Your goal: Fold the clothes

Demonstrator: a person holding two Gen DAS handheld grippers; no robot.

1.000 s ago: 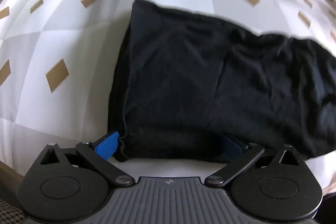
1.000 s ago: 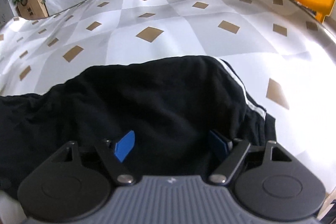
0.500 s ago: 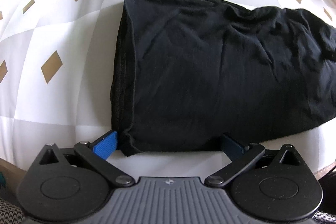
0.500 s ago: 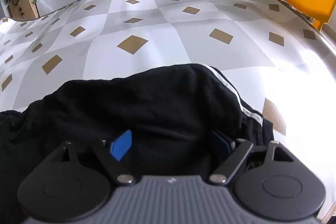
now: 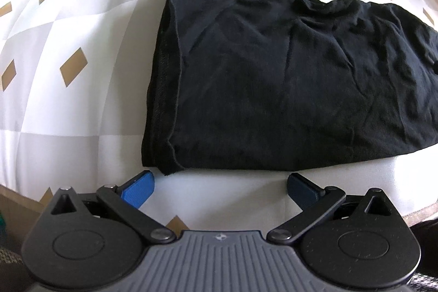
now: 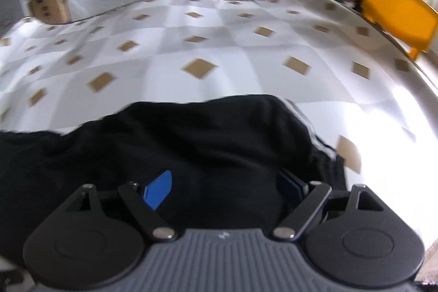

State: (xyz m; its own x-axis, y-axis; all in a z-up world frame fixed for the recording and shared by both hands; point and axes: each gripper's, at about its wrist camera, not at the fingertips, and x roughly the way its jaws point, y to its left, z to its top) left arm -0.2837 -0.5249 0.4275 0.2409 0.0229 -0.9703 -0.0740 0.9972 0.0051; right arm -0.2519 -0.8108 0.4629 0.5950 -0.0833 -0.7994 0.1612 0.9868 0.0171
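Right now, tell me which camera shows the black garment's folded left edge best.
The left wrist view: the black garment lies whole on the tablecloth, its stacked layers and stitched hem sharp. The right wrist view shows only a blurred hump of it with a white stripe, no folded edge.

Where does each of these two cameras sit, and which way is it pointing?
Left wrist view: on the left hand-held gripper, looking forward and down at the folded black garment on the checked tablecloth; only its own open blue fingers show.
Right wrist view: on the right hand-held gripper, low over the same garment, facing across the table toward a yellow chair; its open fingers show.
Shared: garment and tablecloth. No hand or sleeve appears.
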